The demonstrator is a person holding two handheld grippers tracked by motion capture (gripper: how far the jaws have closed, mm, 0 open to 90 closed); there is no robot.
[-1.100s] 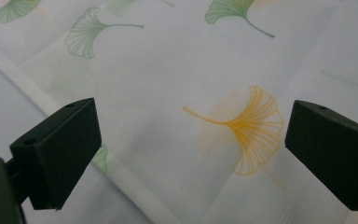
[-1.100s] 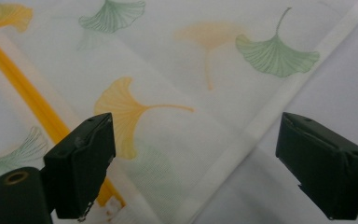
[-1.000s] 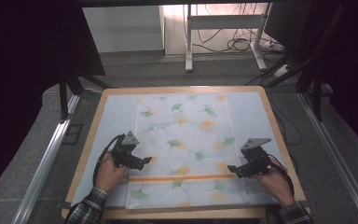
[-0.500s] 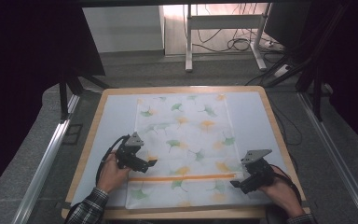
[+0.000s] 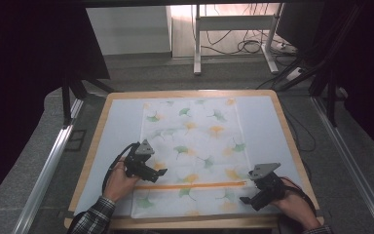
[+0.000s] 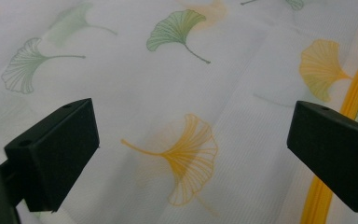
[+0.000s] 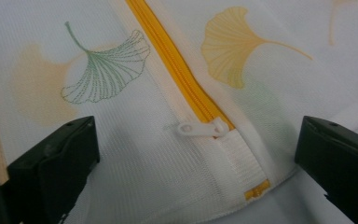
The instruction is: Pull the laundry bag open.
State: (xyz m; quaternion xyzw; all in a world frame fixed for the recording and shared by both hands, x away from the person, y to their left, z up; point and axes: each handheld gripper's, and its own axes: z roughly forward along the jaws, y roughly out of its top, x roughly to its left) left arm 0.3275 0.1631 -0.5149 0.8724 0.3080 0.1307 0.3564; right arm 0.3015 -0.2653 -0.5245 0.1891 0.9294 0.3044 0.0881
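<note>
Right gripper (image 5: 247, 199) dropped nearer one zipper pull (image 7: 200, 128).

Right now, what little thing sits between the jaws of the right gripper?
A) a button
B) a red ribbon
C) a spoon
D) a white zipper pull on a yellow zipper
D: in the right gripper view, the white zipper pull lies at the end of the yellow zipper on the leaf-print mesh bag, between the open jaws of the right gripper.

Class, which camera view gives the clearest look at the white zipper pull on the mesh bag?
The right gripper view: the zipper pull lies large and sharp at the yellow zipper's end. The high view gives the zipper as a thin line, the pull too small to tell; the left gripper view catches a zipper stretch.
</note>
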